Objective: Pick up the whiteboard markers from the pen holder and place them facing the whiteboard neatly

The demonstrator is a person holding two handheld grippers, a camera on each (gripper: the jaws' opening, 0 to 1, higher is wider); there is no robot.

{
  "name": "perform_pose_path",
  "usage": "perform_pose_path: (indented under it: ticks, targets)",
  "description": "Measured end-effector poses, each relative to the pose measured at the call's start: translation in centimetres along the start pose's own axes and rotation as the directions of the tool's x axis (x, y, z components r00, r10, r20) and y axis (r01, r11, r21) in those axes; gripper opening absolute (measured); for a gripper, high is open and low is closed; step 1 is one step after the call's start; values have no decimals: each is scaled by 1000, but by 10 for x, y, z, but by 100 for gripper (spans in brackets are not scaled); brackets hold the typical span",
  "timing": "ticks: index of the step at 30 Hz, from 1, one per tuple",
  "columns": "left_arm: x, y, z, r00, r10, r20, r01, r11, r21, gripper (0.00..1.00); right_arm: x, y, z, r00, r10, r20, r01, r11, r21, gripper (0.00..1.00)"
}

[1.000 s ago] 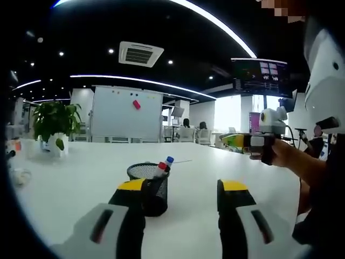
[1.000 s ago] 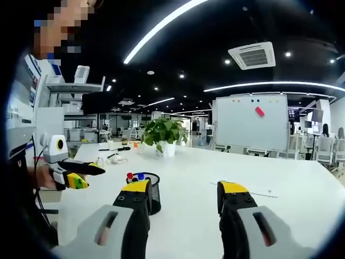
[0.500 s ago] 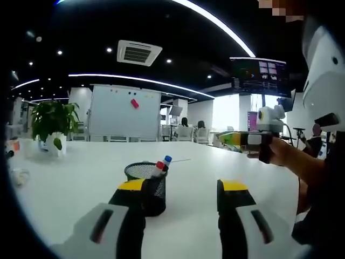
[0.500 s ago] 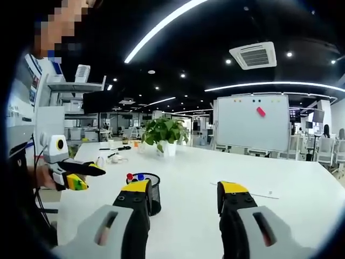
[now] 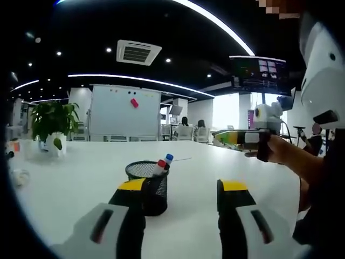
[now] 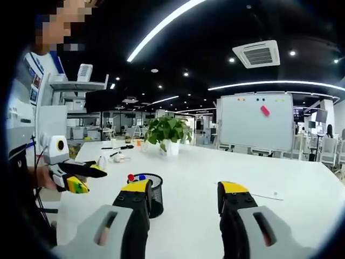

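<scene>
Approach: both grippers open, markers not yet picked.
Holder (image 5: 146, 186) stands mid-table (image 5: 70, 183), well in from every edge, markers (image 5: 163, 164) upright inside with red and blue caps above the rim. Left gripper (image 5: 180, 197) has jaws wide apart, nothing between them; the left jaw overlaps the holder in its own view, contact unclear. Right gripper (image 6: 184, 199) also gapes empty, holder (image 6: 150, 190) just behind its left jaw. Whiteboard (image 5: 125, 113) stands beyond the far edge. My call: steady the holder with one gripper, pinch one marker just under its cap with the other, lift straight up so the mesh doesn't tip, then lay it down tip toward the board.
</scene>
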State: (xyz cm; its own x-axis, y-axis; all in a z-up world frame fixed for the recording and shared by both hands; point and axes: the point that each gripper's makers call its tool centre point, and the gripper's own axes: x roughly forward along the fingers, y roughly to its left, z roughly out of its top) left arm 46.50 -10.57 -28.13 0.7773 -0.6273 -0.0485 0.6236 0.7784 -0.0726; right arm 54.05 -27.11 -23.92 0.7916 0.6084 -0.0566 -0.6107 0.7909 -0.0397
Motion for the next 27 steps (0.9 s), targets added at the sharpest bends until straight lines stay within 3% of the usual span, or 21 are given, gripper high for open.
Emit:
perform_pose_path:
  ticks: [20, 27]
  targets:
    - [3, 1, 2, 1000, -4, 9, 4, 1000, -4, 52, 6, 0, -4, 1000, 7, -13, -7, 1000, -1, 52]
    - [0, -1, 2, 1000, -4, 9, 4, 1000, 2, 52, 9, 10, -2, 999, 32, -18, -33, 999, -14, 52]
